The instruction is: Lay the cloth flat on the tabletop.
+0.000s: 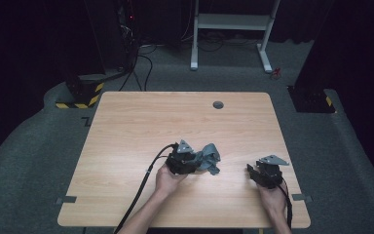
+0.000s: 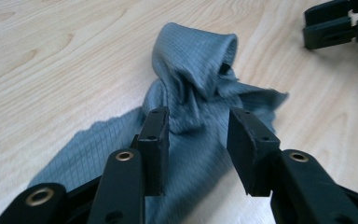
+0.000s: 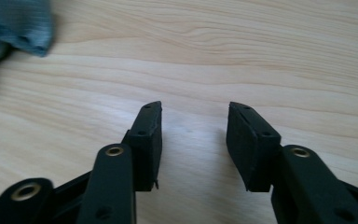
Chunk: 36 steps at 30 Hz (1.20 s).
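Just ahead of the left tool (image 2: 198,119), between its parted jaws: crumpled grey cloth (image 2: 191,88).

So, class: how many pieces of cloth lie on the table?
1. The grey cloth lies crumpled on the table, right of centre near the front edge, just ahead of the left gripper, whose jaws stand apart around a fold. Nothing appears hidden beneath.

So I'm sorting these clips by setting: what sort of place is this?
Probably a lab or test room, not a home: a bare wooden table on grey carpet, black curtains around, a yellow-and-black striped stand base with cables, and a white desk frame behind.
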### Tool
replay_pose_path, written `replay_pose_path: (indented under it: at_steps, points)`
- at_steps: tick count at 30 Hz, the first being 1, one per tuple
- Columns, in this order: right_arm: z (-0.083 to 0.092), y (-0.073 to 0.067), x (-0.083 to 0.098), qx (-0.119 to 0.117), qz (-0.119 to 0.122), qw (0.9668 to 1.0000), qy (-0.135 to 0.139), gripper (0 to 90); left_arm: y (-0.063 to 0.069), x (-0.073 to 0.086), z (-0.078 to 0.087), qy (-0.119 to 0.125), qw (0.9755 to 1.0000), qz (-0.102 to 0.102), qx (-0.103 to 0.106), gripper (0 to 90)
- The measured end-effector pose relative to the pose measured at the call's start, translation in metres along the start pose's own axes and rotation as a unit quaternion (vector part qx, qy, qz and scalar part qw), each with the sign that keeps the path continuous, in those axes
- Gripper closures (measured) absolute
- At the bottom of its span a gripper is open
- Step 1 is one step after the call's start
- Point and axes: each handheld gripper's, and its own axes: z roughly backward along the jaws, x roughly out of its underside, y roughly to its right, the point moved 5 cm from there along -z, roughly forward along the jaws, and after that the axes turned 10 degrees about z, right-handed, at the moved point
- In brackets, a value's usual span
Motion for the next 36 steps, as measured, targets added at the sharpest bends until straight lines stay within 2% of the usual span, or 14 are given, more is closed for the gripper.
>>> replay_pose_path:
  at_steps: [5, 8, 11, 12, 14, 16, 19, 21, 22, 23, 26, 28, 31, 36]
  points:
    - [0.004, -0.027, -0.008, -0.062, 0.019, 0.9978, 0.013, 64.8, 0.006, 0.009, 0.010, -0.002, 1.0000, -0.009, -0.002, 54.4]
    - [0.007, -0.043, -0.016, -0.100, 0.037, 0.9937, 0.034, 67.5, 0.008, 0.011, 0.010, -0.004, 0.9998, -0.015, -0.012, 53.7]
    - [0.005, -0.060, -0.024, -0.137, 0.066, 0.9877, 0.040, 68.9, 0.008, 0.012, 0.005, -0.012, 0.9995, -0.020, -0.022, 54.3]
    - [0.002, -0.064, -0.025, -0.146, 0.072, 0.9858, 0.041, 68.7, 0.008, 0.013, 0.003, -0.016, 0.9993, -0.022, -0.025, 55.0]
    - [-0.003, -0.072, -0.026, -0.157, 0.074, 0.9843, 0.031, 67.1, 0.008, 0.015, -0.001, -0.021, 0.9993, -0.020, -0.024, 58.5]
    - [-0.008, -0.078, -0.027, -0.170, 0.068, 0.9826, 0.029, 66.2, 0.006, 0.017, -0.004, -0.031, 0.9987, -0.028, -0.027, 65.8]
    - [-0.015, -0.085, -0.029, -0.176, 0.072, 0.9815, 0.023, 72.5, 0.003, 0.020, -0.009, -0.047, 0.9983, -0.024, -0.023, 78.6]
    - [-0.017, -0.087, -0.030, -0.173, 0.080, 0.9815, 0.019, 81.9, 0.002, 0.020, -0.008, -0.047, 0.9984, -0.025, -0.020, 87.3]
    - [-0.018, -0.087, -0.030, -0.176, 0.082, 0.9808, 0.019, 86.8, 0.002, 0.019, -0.007, -0.045, 0.9985, -0.025, -0.019, 88.7]
    - [-0.018, -0.088, -0.031, -0.175, 0.086, 0.9807, 0.017, 90.0, 0.002, 0.019, -0.006, -0.045, 0.9985, -0.026, -0.018, 89.0]
    - [-0.016, -0.088, -0.033, -0.173, 0.094, 0.9803, 0.017, 90.0, 0.001, 0.018, -0.001, -0.043, 0.9984, -0.032, -0.018, 89.3]
    - [-0.015, -0.085, -0.033, -0.169, 0.090, 0.9813, 0.015, 90.0, -0.003, 0.019, 0.005, -0.037, 0.9984, -0.035, -0.023, 89.4]
    - [-0.013, -0.078, -0.033, -0.158, 0.077, 0.9843, 0.012, 90.0, -0.015, 0.022, 0.017, -0.040, 0.9981, -0.032, -0.034, 89.5]
    - [-0.014, -0.069, -0.031, -0.147, 0.080, 0.9859, 0.004, 90.0, -0.040, 0.033, 0.034, -0.044, 0.9974, -0.008, -0.056, 89.4]
